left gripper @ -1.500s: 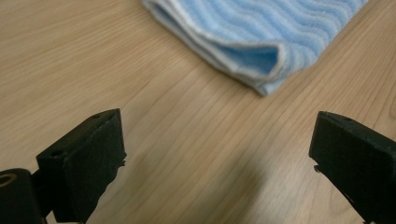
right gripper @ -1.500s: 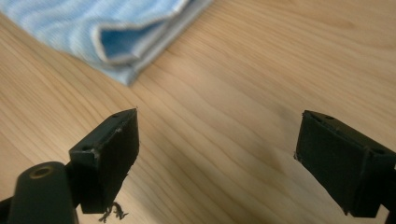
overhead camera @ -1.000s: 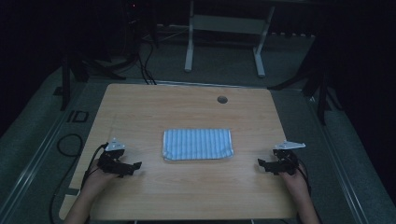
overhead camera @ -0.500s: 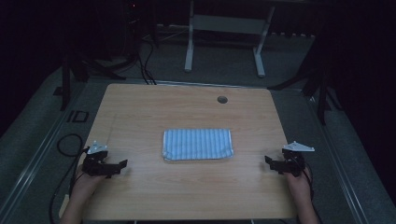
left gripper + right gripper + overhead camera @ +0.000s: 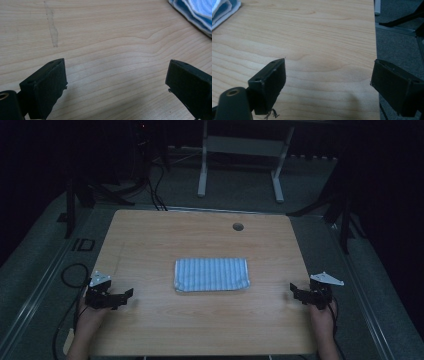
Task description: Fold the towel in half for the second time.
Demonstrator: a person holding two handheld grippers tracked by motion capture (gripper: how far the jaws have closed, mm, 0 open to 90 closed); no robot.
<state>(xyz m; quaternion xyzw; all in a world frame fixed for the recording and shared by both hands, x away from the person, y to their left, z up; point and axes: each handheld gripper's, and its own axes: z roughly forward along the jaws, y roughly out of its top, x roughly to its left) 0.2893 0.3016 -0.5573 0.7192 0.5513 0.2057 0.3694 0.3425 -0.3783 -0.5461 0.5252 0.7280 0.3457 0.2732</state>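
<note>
Both grippers idle with jaws spread wide and empty: left gripper (image 5: 124,296) at the near-left table edge, right gripper (image 5: 296,292) at the near-right edge. The folded blue striped cloth (image 5: 211,274) lies flat mid-table (image 5: 150,240), well apart from both, ahead-right of the left gripper and ahead-left of the right. Looks like a rest or pre-reach step; next move likely calls for bringing open jaws in to a cloth edge.

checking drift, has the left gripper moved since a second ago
Yes. The left gripper has slid outward toward the table's left edge, away from the folded cloth, which has stayed put.
</note>
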